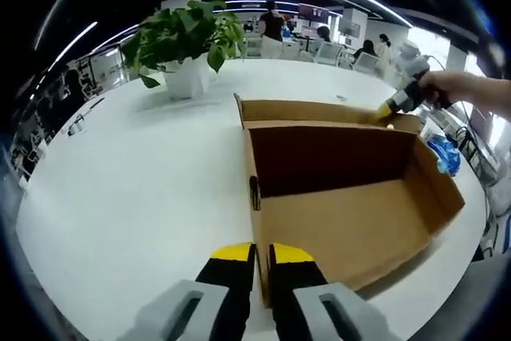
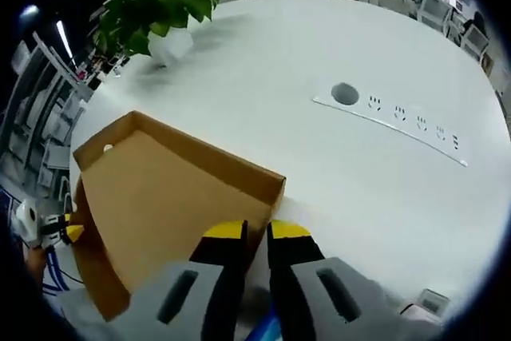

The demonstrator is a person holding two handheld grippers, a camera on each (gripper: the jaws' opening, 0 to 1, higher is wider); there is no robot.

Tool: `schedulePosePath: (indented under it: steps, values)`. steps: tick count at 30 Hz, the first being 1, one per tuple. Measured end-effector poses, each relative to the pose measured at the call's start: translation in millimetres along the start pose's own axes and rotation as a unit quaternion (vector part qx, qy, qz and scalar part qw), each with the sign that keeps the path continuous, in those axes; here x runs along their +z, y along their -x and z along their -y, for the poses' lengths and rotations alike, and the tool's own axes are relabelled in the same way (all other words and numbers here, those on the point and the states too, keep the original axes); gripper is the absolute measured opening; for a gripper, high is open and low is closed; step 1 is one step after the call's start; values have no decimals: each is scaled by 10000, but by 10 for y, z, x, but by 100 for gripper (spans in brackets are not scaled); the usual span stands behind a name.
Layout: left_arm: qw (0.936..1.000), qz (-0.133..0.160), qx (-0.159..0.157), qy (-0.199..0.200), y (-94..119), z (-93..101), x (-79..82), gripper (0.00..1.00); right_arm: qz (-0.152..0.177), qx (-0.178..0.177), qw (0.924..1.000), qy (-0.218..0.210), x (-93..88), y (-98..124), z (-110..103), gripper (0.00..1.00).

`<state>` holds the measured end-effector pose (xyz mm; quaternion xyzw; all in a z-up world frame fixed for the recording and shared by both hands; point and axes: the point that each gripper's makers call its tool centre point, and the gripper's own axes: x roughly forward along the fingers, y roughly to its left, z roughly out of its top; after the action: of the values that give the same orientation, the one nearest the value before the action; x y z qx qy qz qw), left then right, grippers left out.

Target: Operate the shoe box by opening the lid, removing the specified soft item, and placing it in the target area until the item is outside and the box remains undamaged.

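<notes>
Left gripper view, left gripper pinching box wall, interior shadowed

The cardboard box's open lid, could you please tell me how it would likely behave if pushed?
The lid looks like thin single-sheet cardboard, so it would probably flex and swing at its fold. The box looks light and may slide on the smooth white table.

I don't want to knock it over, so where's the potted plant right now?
The potted plant stands on the white table, upper left in both gripper views, beyond the open cardboard box and apart from it.
</notes>
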<state>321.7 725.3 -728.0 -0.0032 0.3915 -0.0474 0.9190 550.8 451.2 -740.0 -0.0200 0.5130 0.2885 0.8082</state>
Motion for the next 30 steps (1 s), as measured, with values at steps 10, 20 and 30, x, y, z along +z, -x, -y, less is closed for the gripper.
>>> schedulePosePath:
  steps: [10,20,30]
  values:
    - [9999,-64,-10,-122,-5,8,-2,7,352,-121,9992,161,169,254,-64,4]
    - [9997,-138,-7,-201,-5,7,-9,7,878,-220,9954,323,333,624,-209,2]
    - [9991,-275,-88,-306,-32,-2,-30,9,1492,-349,9856,716,413,1004,-443,1]
